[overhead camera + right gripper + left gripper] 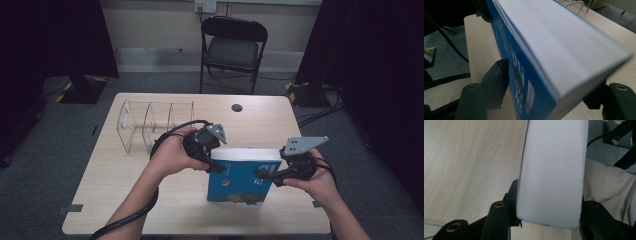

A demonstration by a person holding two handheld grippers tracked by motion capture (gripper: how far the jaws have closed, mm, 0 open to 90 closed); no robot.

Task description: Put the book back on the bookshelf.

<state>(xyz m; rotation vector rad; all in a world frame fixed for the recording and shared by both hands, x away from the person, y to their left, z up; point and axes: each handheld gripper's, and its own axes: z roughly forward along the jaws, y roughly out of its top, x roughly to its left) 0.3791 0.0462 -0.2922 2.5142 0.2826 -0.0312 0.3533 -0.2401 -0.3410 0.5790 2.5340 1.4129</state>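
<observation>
Both grippers clamp one thick blue book (240, 180) standing upright on the wooden table (125, 200): left gripper (216, 166) at its upper left corner, right gripper (265, 175) at its right edge (clear divider rack (150, 125) behind). It looks heavy, stiff and glossy-covered, so gripping across the full page block seems safest.

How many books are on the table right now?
1. The blue book stands upright near the table's front edge, clamped between the left gripper and right gripper. The clear divider rack looks empty.
</observation>
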